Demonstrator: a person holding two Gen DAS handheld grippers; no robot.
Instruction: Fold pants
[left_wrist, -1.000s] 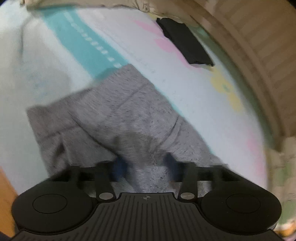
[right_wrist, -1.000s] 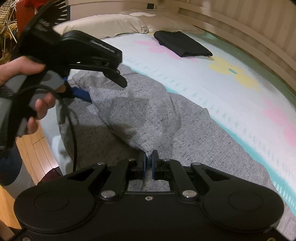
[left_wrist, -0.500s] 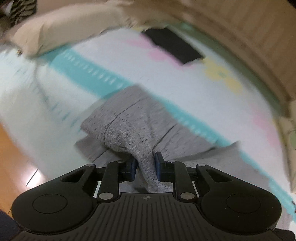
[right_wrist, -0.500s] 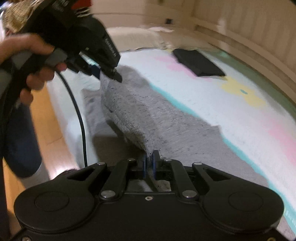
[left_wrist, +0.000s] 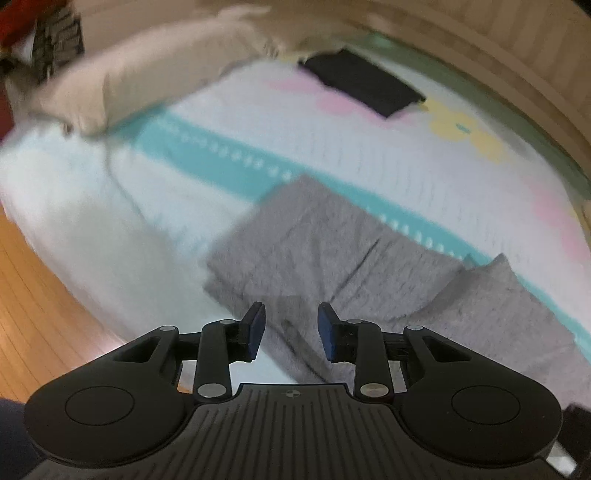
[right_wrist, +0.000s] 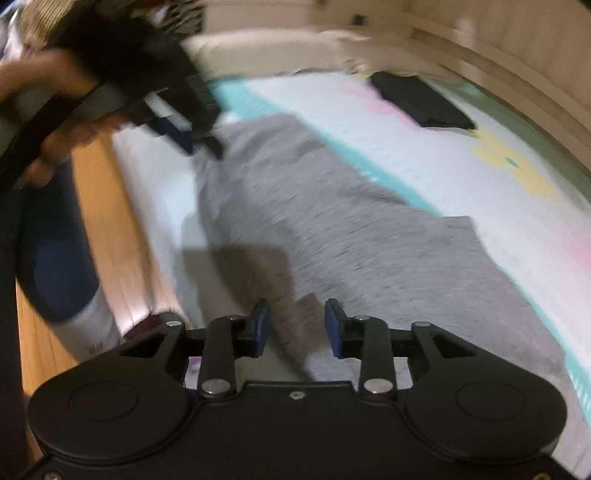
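Grey pants (left_wrist: 332, 258) lie doubled lengthwise, centre frame, on the bed (left_wrist: 92, 229); left gripper (left_wrist: 291, 330) and right gripper (right_wrist: 297, 326) both hover wide-jawed and empty, so a crosswise fold needs fresh grips on one end.

- Right tongs (right_wrist: 297, 328) near, at the bottom, blue pads spread apart with nothing between them, above grey cloth.
- Grey pants (right_wrist: 332, 236) spread flat on the bed (right_wrist: 461, 170), running from far left toward near right, blurred.
- Left tongs (right_wrist: 192, 138) at far left, held in a hand (right_wrist: 55, 110), tips just above the far end of the pants; too blurred to judge the pads.
- Folded black garment (right_wrist: 421, 99) far right on the bed, well apart from the pants.
- Wooden floor (right_wrist: 110, 229) along the left.
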